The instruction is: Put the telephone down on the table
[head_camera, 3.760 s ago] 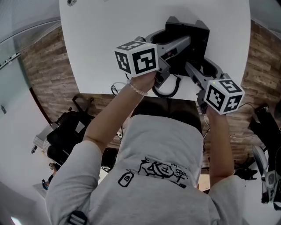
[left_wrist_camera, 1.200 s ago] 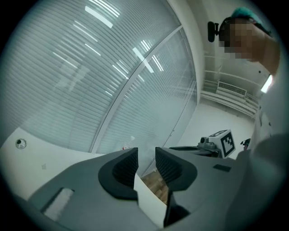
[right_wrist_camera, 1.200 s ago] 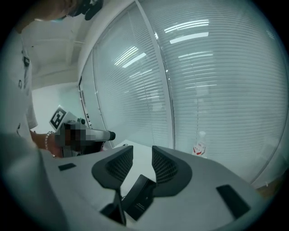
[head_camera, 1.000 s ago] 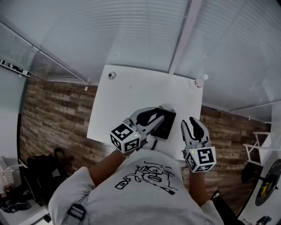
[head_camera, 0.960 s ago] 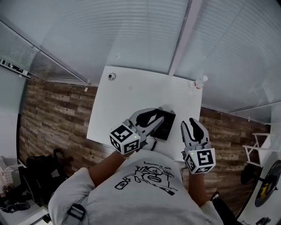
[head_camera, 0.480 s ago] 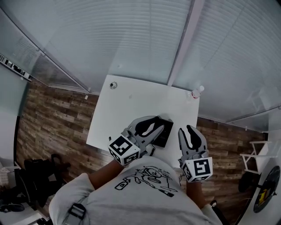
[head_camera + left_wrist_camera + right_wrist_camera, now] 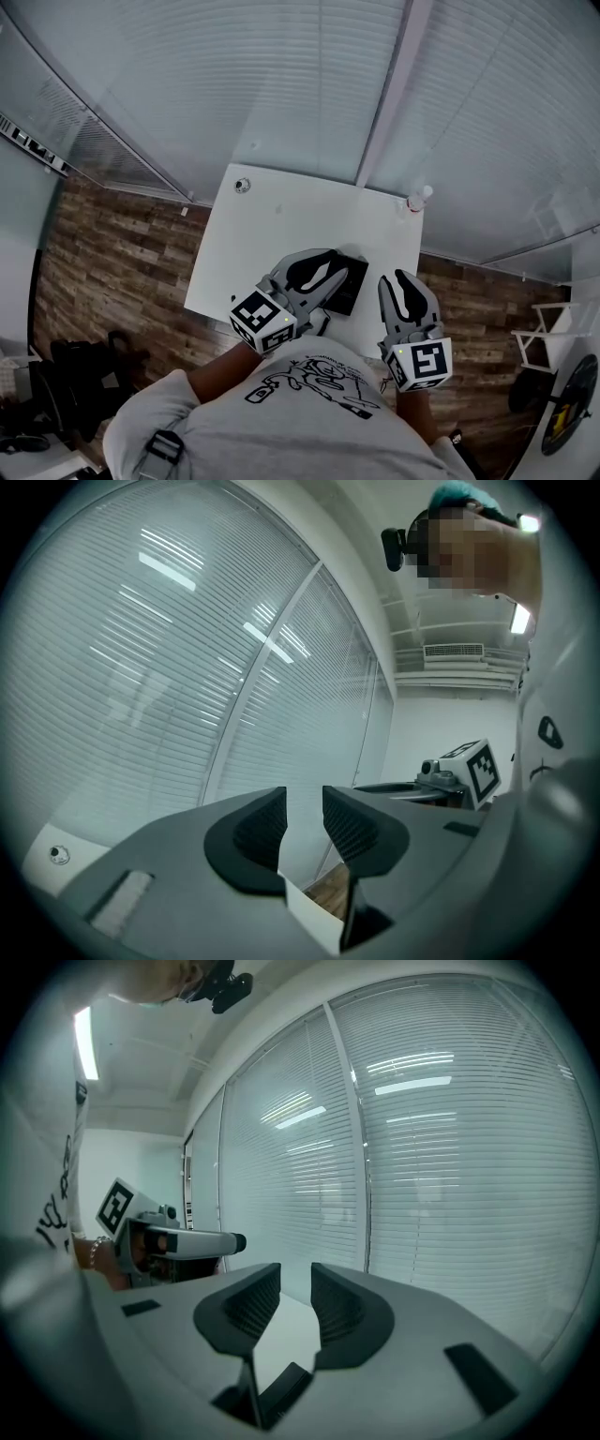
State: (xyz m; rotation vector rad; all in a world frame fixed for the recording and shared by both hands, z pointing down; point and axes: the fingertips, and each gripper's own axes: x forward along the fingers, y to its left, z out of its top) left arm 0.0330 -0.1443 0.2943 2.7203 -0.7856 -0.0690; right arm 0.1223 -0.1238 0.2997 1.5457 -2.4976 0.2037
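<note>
a: which way does the telephone lie from the jaws?
b: the left gripper hangs over its left part. the telephone rests flat on the table by the near edge, its long side running away from the person. the right gripper is just beside it, on the right. the left one is nearer.
a: and the fingers?
b: both pairs are drawn fully in, only a slit between the pads, nothing in either. i'd judge the phone already put down.
</note>
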